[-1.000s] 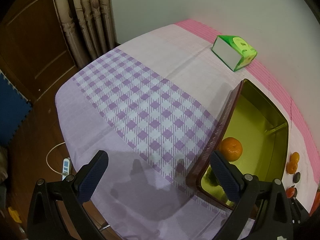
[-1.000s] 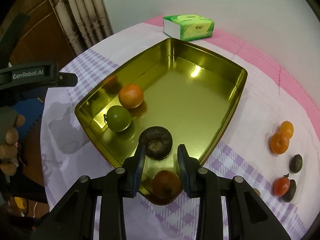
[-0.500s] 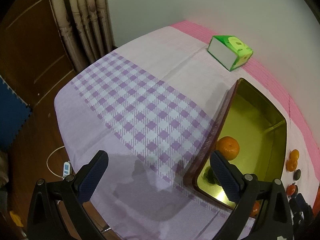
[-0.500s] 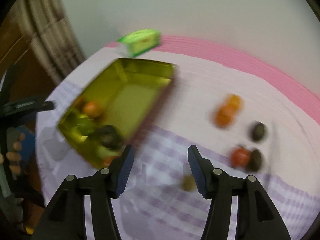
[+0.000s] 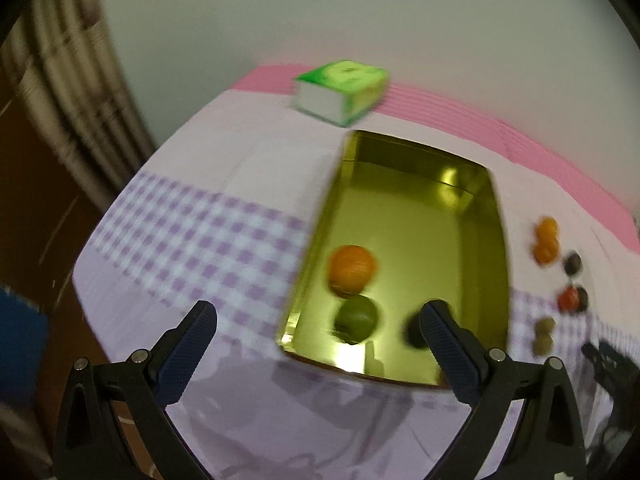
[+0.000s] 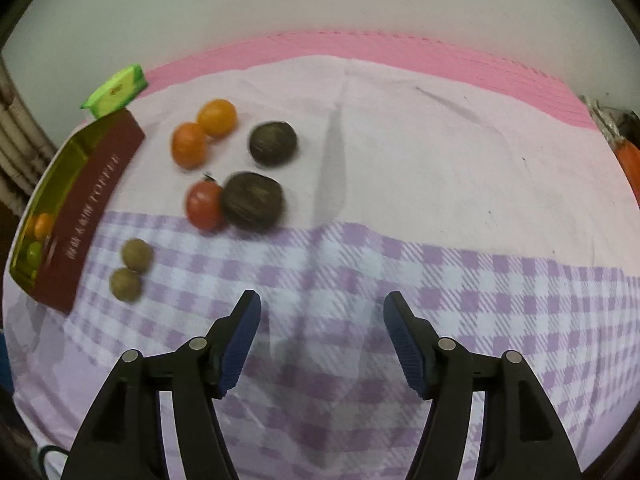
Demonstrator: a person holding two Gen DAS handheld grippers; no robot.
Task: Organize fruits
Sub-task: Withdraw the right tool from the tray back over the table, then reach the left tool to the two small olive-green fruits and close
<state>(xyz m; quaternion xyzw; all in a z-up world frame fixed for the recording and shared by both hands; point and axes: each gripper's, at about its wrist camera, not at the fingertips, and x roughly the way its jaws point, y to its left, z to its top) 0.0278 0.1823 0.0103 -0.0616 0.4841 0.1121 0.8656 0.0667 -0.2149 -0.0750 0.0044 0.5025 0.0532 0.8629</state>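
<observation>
A gold tin tray (image 5: 486,240) with dark red outer walls (image 6: 92,208) sits on the checked cloth. It holds an orange (image 5: 352,268), a green fruit (image 5: 356,320) and a dark fruit (image 5: 414,330) partly behind my finger. Loose on the cloth right of the tray lie two small oranges (image 6: 204,132), two dark round fruits (image 6: 252,200), a red tomato (image 6: 204,206) and two small brown-green fruits (image 6: 130,268). My left gripper (image 5: 316,320) is open and empty at the tray's near end. My right gripper (image 6: 322,312) is open and empty, above the cloth, near the loose fruits.
A green tissue box (image 5: 340,92) lies beyond the tray near the wall. The table's pink far edge (image 6: 360,46) runs along the wall. Curtains (image 5: 60,80) hang at the left. An orange object (image 6: 628,160) shows at the far right edge.
My right gripper let go of the dark fruit in the tray, opened, and swung right toward the loose fruits. My left gripper turned right, over the tray's near end.
</observation>
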